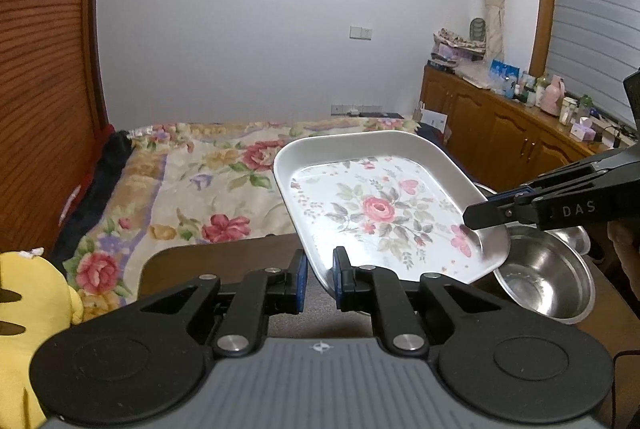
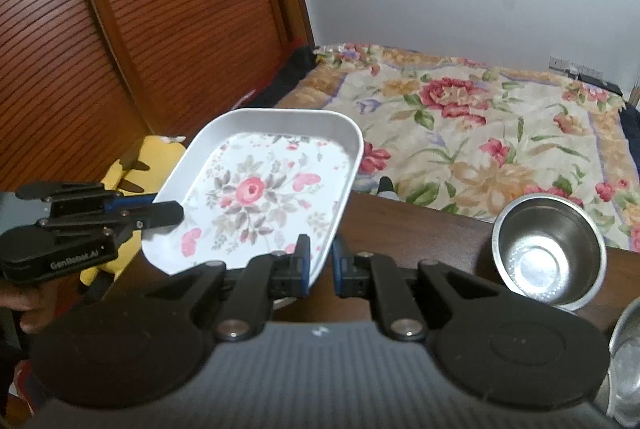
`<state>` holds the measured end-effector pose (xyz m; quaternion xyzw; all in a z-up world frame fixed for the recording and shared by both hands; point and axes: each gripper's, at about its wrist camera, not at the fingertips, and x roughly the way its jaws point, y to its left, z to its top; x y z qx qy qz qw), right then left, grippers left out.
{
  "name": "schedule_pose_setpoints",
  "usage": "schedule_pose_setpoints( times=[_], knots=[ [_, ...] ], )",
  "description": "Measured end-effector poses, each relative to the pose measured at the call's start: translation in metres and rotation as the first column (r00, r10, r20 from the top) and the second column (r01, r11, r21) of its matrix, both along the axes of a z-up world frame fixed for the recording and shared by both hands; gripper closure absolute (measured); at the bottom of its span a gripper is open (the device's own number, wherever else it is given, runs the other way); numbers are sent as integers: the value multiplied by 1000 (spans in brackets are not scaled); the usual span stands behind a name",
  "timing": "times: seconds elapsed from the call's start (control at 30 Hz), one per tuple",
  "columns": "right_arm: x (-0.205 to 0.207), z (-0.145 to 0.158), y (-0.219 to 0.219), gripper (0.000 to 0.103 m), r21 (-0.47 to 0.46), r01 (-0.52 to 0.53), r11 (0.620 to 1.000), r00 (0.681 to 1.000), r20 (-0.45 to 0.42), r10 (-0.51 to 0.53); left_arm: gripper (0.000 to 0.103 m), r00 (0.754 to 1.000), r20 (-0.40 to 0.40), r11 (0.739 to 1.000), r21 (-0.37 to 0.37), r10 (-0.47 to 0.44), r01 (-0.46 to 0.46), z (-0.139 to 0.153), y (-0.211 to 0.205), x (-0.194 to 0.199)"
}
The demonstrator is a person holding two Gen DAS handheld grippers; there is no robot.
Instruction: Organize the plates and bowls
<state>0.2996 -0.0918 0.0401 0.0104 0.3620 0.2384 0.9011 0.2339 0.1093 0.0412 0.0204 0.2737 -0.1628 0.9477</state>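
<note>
A rectangular white plate with a pink flower print (image 1: 380, 205) is held tilted above the dark wooden table (image 1: 224, 261); it also shows in the right wrist view (image 2: 264, 185). My left gripper (image 1: 320, 269) is shut on its near rim. My right gripper (image 2: 320, 261) is shut on the opposite rim and shows in the left wrist view (image 1: 486, 213). My left gripper shows in the right wrist view (image 2: 168, 209). A steel bowl (image 1: 544, 277) stands on the table at the right, also in the right wrist view (image 2: 548, 249).
A second steel bowl (image 1: 576, 235) peeks out behind the first. Another metal rim (image 2: 624, 361) is at the right edge. A bed with a floral blanket (image 2: 480, 133) lies beyond the table. A yellow plush toy (image 1: 28, 313) sits at the left.
</note>
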Motion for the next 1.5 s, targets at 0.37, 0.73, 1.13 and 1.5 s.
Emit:
schedule_pose_setpoints(
  times=[0.37, 0.73, 1.13, 1.5],
  knots=[
    [-42, 17, -5, 90, -25, -2, 1000, 998, 65, 3, 88, 999, 29, 1000, 14, -17, 17, 9, -3, -38],
    [-69, 8, -10, 90, -15, 0, 1000, 998, 60, 1, 87, 999, 18, 999, 12, -32, 32, -4, -2, -67],
    [-100, -21, -15, 90, -5, -15, 1000, 1000, 22, 15, 87, 998, -40, 999, -12, -48, 48, -34, -2, -94],
    [-124, -45, -19, 90, 23, -20, 1000, 1000, -19, 20, 87, 995, -81, 998, -32, -60, 58, -54, -4, -113]
  ],
)
